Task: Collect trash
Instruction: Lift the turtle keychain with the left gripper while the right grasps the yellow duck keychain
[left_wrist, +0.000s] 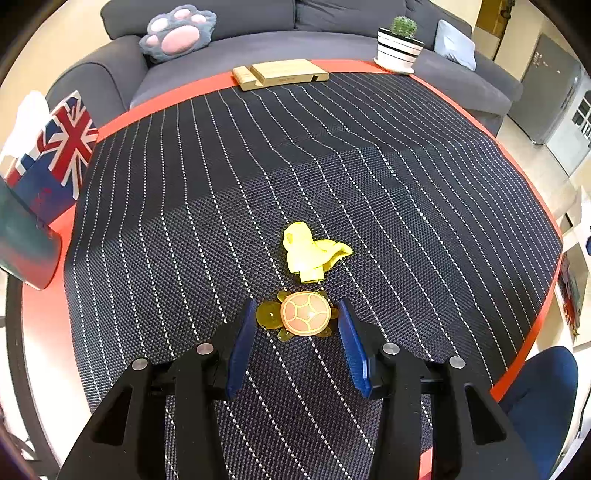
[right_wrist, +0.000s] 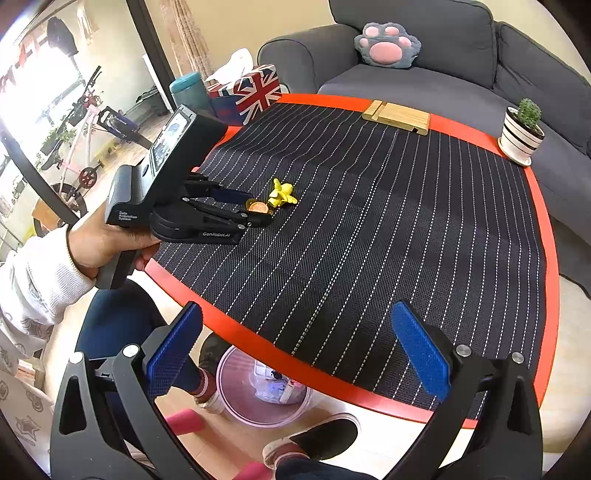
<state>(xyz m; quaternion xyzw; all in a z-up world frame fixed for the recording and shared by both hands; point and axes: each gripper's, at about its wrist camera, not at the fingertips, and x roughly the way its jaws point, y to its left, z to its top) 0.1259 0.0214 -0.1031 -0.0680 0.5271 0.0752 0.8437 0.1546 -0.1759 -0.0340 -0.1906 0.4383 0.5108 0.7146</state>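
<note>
Straddling a glossy, round-shelled turtle toy (left_wrist: 301, 314), my left tongs (left_wrist: 297, 325) stand spread, blue ridged pads clear of it on both sides. Just beyond lies crumpled yellow trash (left_wrist: 312, 254). My right tongs (right_wrist: 297, 345) gape wide over the red-rimmed table (right_wrist: 258, 339) with its woven pinstriped mat (right_wrist: 369, 221), above a clear bin (right_wrist: 258, 406) on the floor.

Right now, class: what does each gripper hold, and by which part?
Nothing is held. The left gripper is open, its fingers either side of the turtle toy. The right gripper is open, empty.
</note>
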